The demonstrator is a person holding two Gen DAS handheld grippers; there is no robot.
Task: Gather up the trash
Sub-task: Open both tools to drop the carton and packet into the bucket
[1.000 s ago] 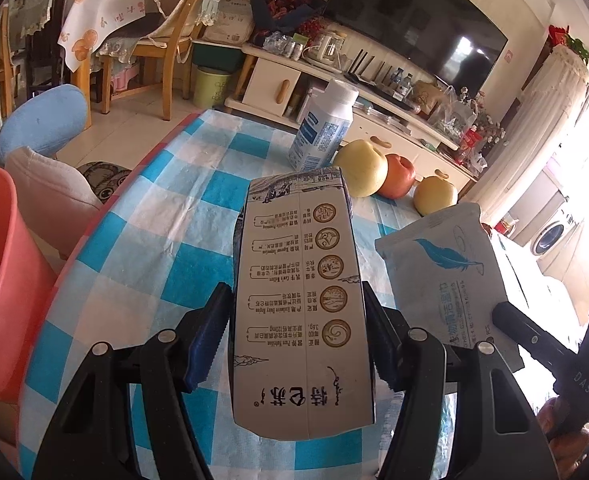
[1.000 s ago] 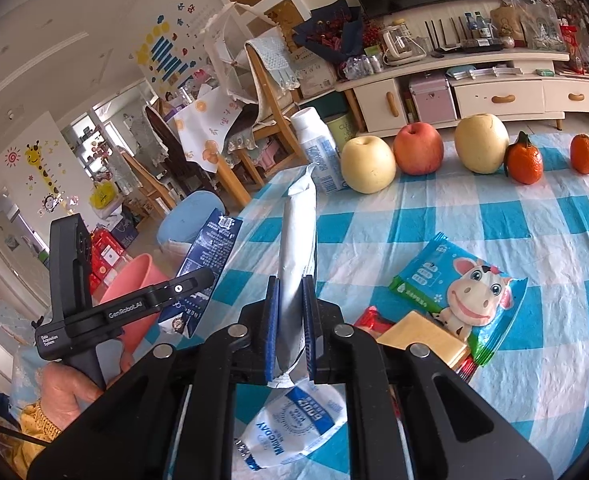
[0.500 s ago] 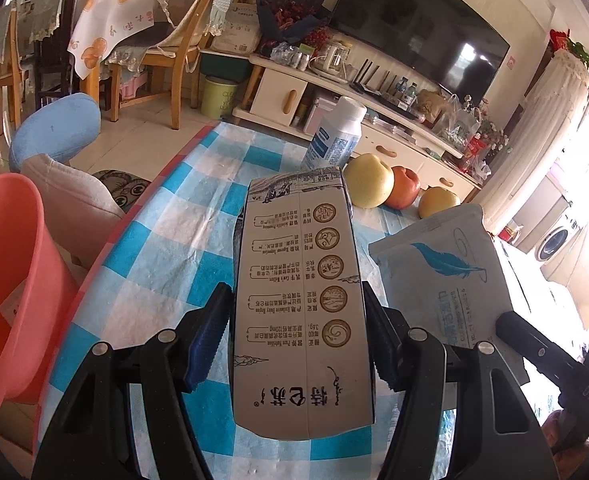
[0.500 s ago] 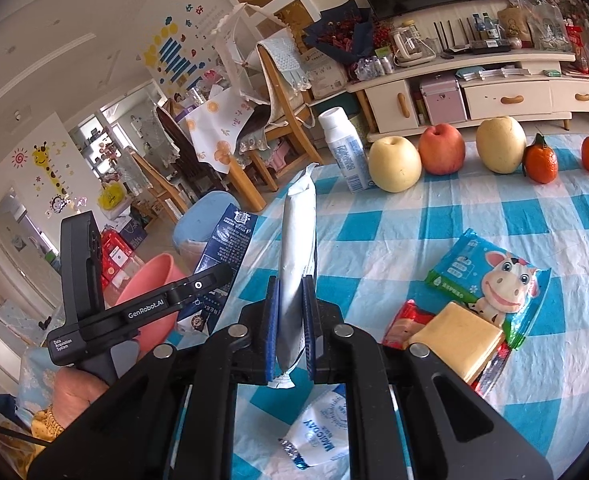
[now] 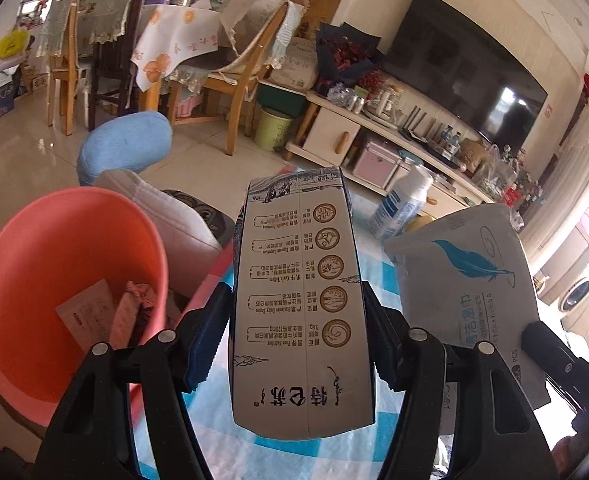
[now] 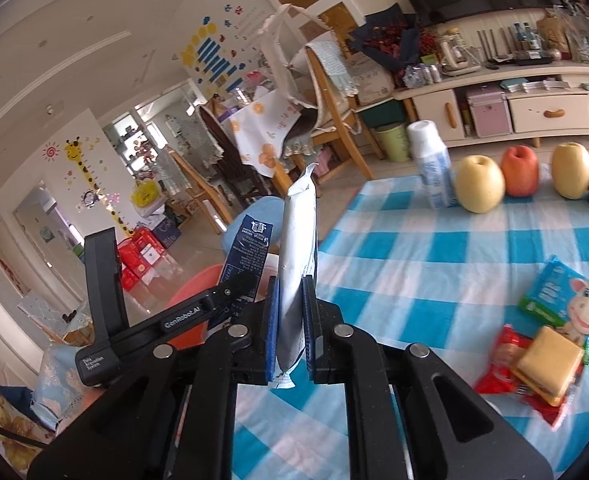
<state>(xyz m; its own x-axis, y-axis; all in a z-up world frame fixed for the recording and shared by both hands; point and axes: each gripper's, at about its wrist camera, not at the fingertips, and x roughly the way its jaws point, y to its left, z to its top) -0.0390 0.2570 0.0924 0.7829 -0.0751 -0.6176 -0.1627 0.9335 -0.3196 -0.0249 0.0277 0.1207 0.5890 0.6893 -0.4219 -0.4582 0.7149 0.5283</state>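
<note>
My left gripper [image 5: 296, 332] is shut on an empty milk carton [image 5: 300, 296] and holds it over the table's left edge, just right of a pink bin [image 5: 54, 280] that has wrappers in it. The carton [image 6: 248, 252] and the left gripper also show in the right wrist view. My right gripper [image 6: 290, 320] is shut on a flat white wipes packet [image 6: 296, 264], held upright above the checked tablecloth [image 6: 434, 264]. The packet also shows at the right of the left wrist view [image 5: 466, 280].
On the table stand a white bottle [image 6: 430, 168], two pears, an apple [image 6: 520, 170] and an orange. A green cow-print packet [image 6: 566, 300], a yellow block [image 6: 550, 360] and a red wrapper lie at the right. Chairs and a blue stool [image 5: 126, 144] stand on the floor beyond.
Both grippers have moved left with their loads, toward the table's left edge. The pink bin now fills more of the left wrist view and its contents show.
</note>
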